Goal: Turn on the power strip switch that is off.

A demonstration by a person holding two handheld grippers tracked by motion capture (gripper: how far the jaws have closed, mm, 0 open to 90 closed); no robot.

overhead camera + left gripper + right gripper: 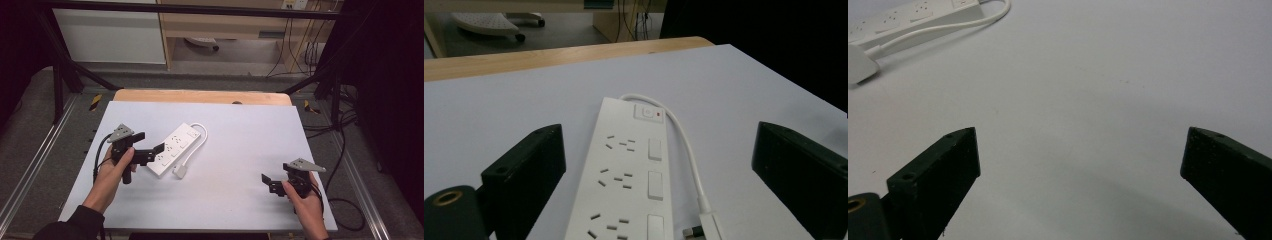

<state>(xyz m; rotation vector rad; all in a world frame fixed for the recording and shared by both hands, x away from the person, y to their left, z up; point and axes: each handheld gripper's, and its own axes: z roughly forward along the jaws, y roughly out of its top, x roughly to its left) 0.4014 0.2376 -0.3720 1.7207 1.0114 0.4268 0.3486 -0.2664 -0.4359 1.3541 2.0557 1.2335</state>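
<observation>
Your left tongs sit left of centre in the high view, jaws apart and straddling the near end of the white power strip, which lies diagonally on the white table with its cable looped along its right side and the plug resting just beside its lower end. Your right tongs hover at lower right, jaws also apart, well away from the strip and holding nothing.

From the left gripper view, the power strip runs up the middle of the frame between your two spread jaws, its switch with a red dot at the far end and the plug at bottom centre.

From the right gripper view, bare table lies between the open jaws; the strip and plug sit at upper left.

Nothing is gripped yet, so I judge the work barely begun: closing on the strip and everything after remains.
</observation>
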